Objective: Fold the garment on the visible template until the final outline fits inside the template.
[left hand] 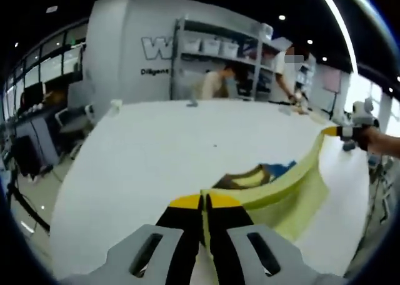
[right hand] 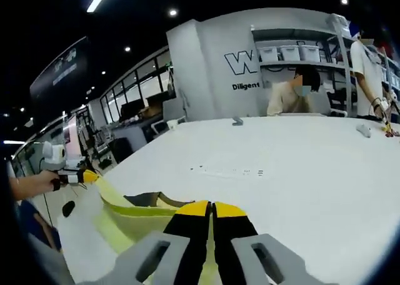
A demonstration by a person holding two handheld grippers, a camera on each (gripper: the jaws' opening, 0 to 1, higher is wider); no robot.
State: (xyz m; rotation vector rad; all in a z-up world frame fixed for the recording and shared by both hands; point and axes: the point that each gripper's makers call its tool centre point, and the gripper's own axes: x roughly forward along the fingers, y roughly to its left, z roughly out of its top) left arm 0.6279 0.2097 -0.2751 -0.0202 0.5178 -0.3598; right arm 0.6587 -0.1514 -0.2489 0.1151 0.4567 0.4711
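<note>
Yellow-tipped jaws of the left gripper [left hand: 205,204] are pressed together on an edge of the pale yellow garment [left hand: 294,185], and in the right gripper view the right gripper [right hand: 211,209] likewise stands pinched onto the same cloth [right hand: 134,222]; each gripper also appears small in the other's view, at the far end of the fabric, with a hand behind it. Between the two grips the garment is lifted off the white table [left hand: 187,147] and hangs as a slack band, sagging in the middle with its lower part draping back onto the tabletop, a dark and blue patch [left hand: 265,172] showing in the fold. It looks thin, light and entirely limp, so it should follow the grippers readily but will droop, crease and slide on the smooth surface; holding it at edges or corners, as now, and keeping it taut seems the sensible way to lay a clean fold. Whether a template lies beneath it I cannot tell. Faint small marks [right hand: 225,170] sit on the table further out. Beyond the table, shelving [right hand: 306,54] carries several pale storage bins, contents not visible, and people stand and sit near it.
</note>
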